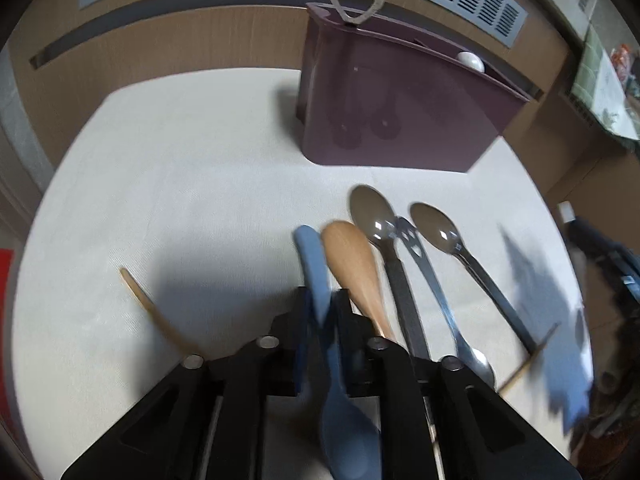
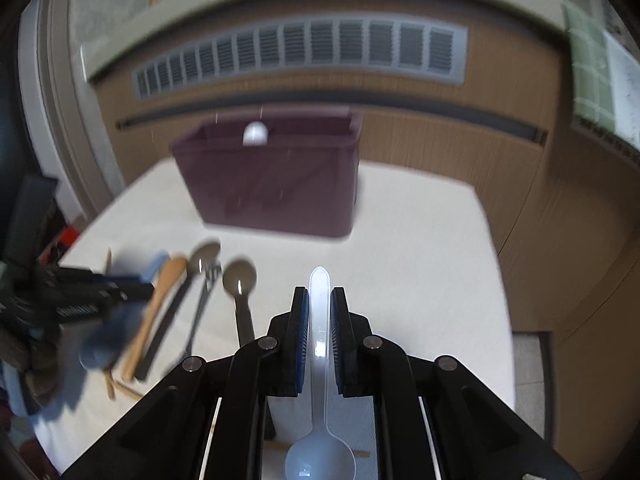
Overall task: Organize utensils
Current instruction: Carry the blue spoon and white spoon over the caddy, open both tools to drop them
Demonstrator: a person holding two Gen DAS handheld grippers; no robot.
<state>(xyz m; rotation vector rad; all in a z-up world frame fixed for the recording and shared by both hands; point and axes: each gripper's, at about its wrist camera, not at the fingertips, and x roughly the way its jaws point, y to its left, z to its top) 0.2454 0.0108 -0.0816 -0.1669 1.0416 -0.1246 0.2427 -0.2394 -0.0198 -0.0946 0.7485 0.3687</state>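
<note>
**Utensils: two spoons gripped, most still on the table**

Utensils partly sorted. Purple caddy [image 1: 400,112] stands at the far side of the white table [image 1: 180,184]; a metal handle [image 1: 354,2] sticks up from its left end and a white spoon end [image 1: 472,61] shows at the rim, so a few pieces are already in.

Left gripper [image 1: 320,304] is clamped on the blue spoon [image 1: 344,432], handle pointing away. Right gripper [image 2: 319,308] is clamped on the clear plastic spoon [image 2: 319,420], bowl toward the camera. Neither is at the caddy yet.

Still lying near the left gripper: wooden spoon [image 1: 354,268], two dark spoons [image 1: 372,210] [image 1: 434,226], a slotted metal piece [image 1: 416,248], and thin wooden sticks [image 1: 152,308]. I judge the job well short of halfway.

No brand, label or readable writing anywhere; right view is blurred.
</note>
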